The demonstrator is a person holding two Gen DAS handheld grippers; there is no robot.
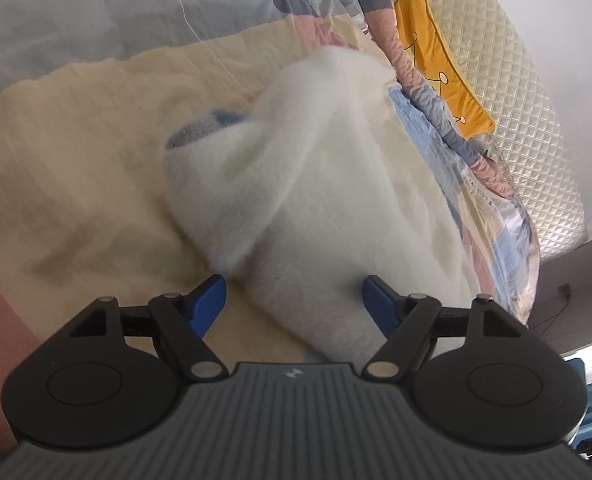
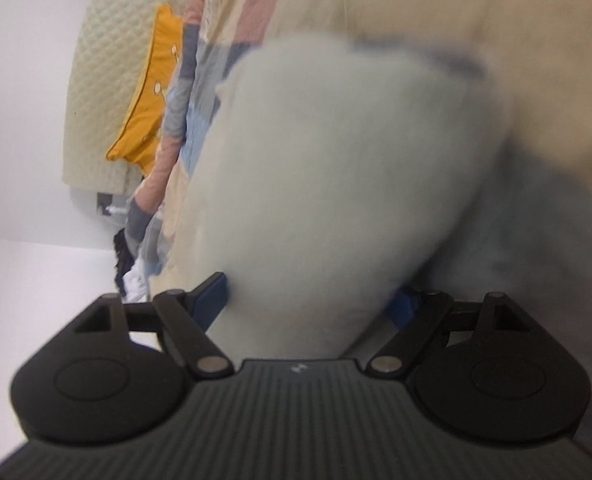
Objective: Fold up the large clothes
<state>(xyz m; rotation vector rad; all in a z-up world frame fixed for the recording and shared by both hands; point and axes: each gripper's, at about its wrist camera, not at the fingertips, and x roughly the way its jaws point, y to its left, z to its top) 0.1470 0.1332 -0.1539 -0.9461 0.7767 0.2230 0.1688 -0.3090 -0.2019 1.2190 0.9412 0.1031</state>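
Observation:
A white fluffy garment (image 1: 308,200) lies bunched and partly folded on the cream patch of a patchwork quilt (image 1: 76,152). A blue-grey inner part (image 1: 200,128) shows at its far left. My left gripper (image 1: 294,300) is open, its blue fingers on either side of the garment's near end. In the right wrist view the same garment (image 2: 328,168) is blurred and fills the middle. My right gripper (image 2: 310,300) is open, its blue fingers on either side of the garment's near edge.
A yellow cushion (image 1: 436,60) leans on a quilted cream headboard (image 1: 536,120) beyond the quilt's edge; both also show in the right wrist view, the cushion (image 2: 152,100) and the headboard (image 2: 104,80). A grey sheet (image 1: 96,8) lies at the far left. White floor (image 2: 36,280) lies beside the bed.

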